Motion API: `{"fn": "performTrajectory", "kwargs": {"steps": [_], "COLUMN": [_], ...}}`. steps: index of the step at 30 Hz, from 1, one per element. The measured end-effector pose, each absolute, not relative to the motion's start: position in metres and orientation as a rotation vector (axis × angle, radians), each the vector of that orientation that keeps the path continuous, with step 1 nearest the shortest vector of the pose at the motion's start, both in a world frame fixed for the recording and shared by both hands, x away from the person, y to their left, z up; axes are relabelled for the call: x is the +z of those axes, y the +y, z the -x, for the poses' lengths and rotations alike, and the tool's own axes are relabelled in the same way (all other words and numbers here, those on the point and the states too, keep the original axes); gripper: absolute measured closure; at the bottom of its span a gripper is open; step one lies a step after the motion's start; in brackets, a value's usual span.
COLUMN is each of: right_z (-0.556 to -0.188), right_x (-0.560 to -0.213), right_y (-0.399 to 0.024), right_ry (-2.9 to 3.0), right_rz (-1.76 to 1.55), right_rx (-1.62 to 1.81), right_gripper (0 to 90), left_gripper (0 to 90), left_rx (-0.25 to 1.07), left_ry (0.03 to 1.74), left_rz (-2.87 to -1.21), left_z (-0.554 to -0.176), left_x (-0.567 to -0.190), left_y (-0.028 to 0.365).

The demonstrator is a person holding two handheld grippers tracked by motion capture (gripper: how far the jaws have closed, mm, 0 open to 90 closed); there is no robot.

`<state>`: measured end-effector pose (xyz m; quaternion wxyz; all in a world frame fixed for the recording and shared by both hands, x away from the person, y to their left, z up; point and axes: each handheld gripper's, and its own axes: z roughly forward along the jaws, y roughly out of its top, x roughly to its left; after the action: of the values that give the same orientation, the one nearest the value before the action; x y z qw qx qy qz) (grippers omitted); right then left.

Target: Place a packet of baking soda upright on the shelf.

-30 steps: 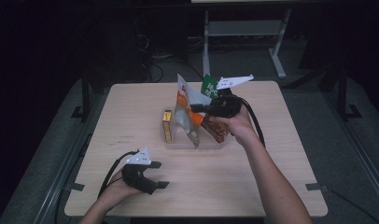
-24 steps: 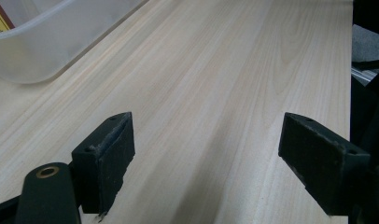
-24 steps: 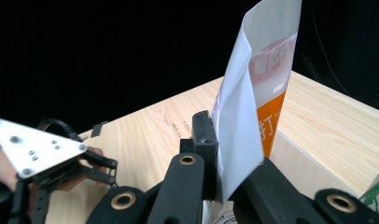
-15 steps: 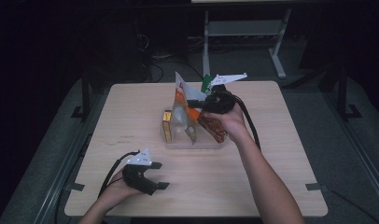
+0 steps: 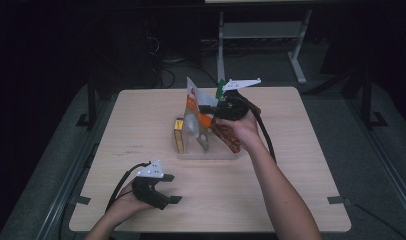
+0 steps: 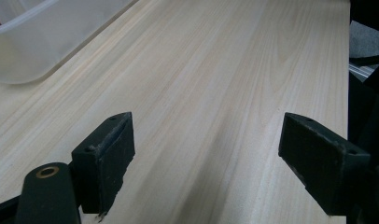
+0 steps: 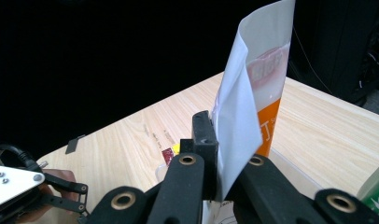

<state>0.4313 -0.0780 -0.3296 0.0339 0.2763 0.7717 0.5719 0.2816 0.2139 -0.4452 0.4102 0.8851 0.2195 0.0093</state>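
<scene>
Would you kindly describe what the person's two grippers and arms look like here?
Both grippers are black with two blocky black jaws. The left gripper and right gripper each carry a pale three-cornered plate on top and trail a black cable. Brass-coloured rivets mark the jaw linkages. The forearms are bare; no sleeves are visible.

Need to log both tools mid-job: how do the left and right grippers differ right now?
The left gripper is open with nothing between its jaws; the right gripper is shut on the white-and-orange pouch. The left gripper sits low near the table's front edge; the right gripper is raised over the clear bin at mid-table. Both are black, hand-held, and carry a grey plate.
</scene>
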Motion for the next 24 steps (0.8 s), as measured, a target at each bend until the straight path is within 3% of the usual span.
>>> {"fn": "performTrajectory", "kwargs": {"steps": [24], "right_z": [-0.429], "right_x": [-0.349], "right_y": [-0.067], "right_ry": [2.436], "right_rz": [-0.830], "right_rx": [1.654], "right_gripper": [90.0], "left_gripper": [17.9], "left_rx": [0.008], "left_ry": [0.538], "left_rz": [-2.245], "left_z": [-0.281], "left_x": [-0.448], "left_y": [0.210]}}
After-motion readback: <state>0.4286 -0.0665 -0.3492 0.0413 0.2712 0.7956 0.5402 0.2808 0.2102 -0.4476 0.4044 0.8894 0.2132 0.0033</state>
